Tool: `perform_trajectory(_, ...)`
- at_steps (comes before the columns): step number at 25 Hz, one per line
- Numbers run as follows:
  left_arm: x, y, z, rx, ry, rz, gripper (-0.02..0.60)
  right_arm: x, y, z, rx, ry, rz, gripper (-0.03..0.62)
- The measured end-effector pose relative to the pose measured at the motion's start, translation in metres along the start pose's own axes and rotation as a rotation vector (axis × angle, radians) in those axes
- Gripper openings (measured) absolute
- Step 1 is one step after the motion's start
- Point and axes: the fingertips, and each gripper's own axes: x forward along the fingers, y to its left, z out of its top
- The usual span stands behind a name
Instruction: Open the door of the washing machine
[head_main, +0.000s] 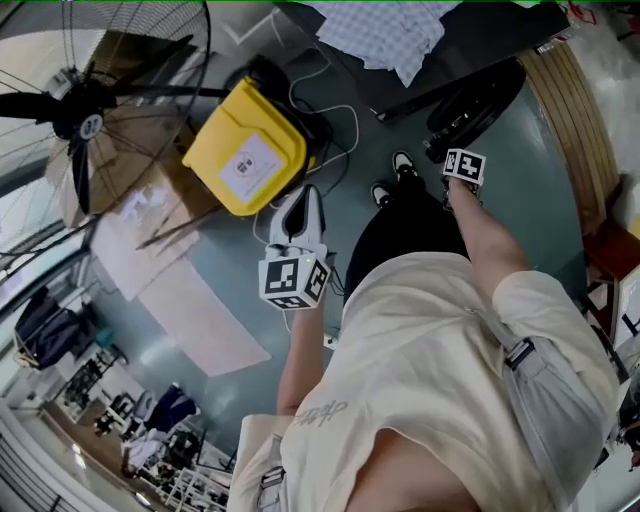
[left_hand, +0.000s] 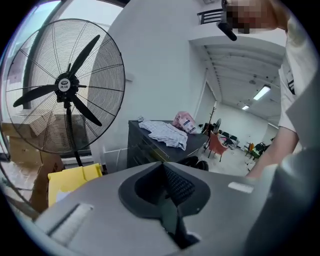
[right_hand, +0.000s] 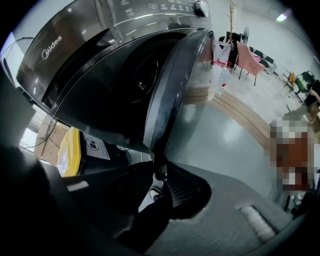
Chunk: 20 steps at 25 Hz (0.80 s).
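Two tongs: the right tongs (right_hand: 159, 169) pinch the near rim of the door (right_hand: 172, 85), which stands ajar from the washer (right_hand: 65, 50). The left tongs (left_hand: 167, 190) are pressed together and empty. The door looks stiff, weighty and glossy, so grip the rim squarely or the pads may slip.

The bin (head_main: 245, 145) is yellow, the cloth (head_main: 385, 35) white-checked, the washing machine door (right_hand: 170, 85) dark grey.

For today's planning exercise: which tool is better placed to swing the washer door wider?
Right. The right tool grips the door at its edge; the left tool, shut and empty, faces the fan.
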Motion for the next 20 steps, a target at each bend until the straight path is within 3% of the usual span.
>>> perform_trajectory(12, -0.003, -0.027, -0.016, 0.088, 0.040, -0.168, 0.018, -0.026, -0.087, -0.044, 0.149, -0.025, -0.129, 0.054)
perform_trajectory(20, 0.005, -0.044, -0.041, 0.115, 0.093, -0.225, 0.018, -0.035, -0.131, -0.053, 0.150, -0.024, -0.159, 0.050)
